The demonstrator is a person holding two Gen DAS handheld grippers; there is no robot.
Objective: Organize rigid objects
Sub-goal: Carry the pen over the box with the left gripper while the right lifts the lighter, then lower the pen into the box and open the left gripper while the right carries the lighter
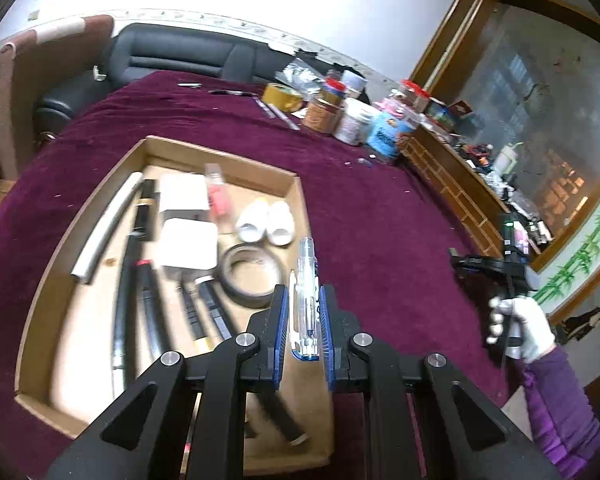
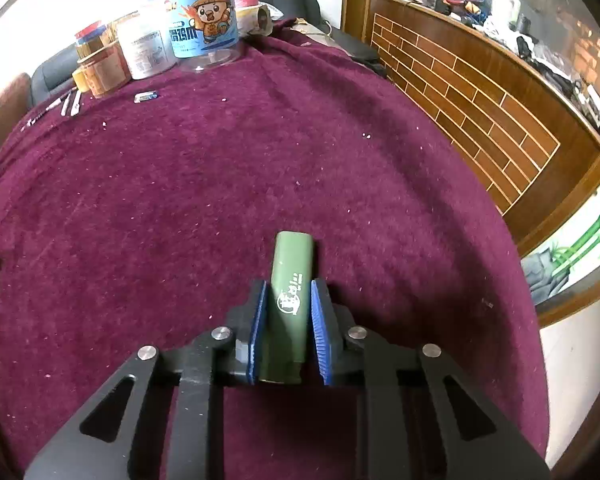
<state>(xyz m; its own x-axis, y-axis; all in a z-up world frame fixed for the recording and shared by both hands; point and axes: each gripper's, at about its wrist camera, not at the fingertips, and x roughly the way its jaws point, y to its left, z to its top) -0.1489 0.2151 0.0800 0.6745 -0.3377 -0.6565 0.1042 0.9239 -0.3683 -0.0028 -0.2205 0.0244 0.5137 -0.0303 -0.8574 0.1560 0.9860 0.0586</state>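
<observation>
The clear plastic pen with blue trim (image 1: 306,300) lies lengthwise between the blue pads of the left tool (image 1: 304,304), pinched, its tip pointing away from the camera over the near right edge of the shallow cardboard tray (image 1: 296,188). The olive-green rounded plastic case with white print (image 2: 292,300) is likewise pinched along its long axis in the right tool (image 2: 288,300), its far end pointing forward above the plush maroon cloth-covered surface (image 2: 220,180). In the tray lie two white boxes (image 1: 188,224), two white round fittings (image 1: 268,222), one roll of dark tape (image 1: 248,276) and several blurred dark rods. A white-gloved hand (image 1: 520,328) grips the right tool's handle.
</observation>
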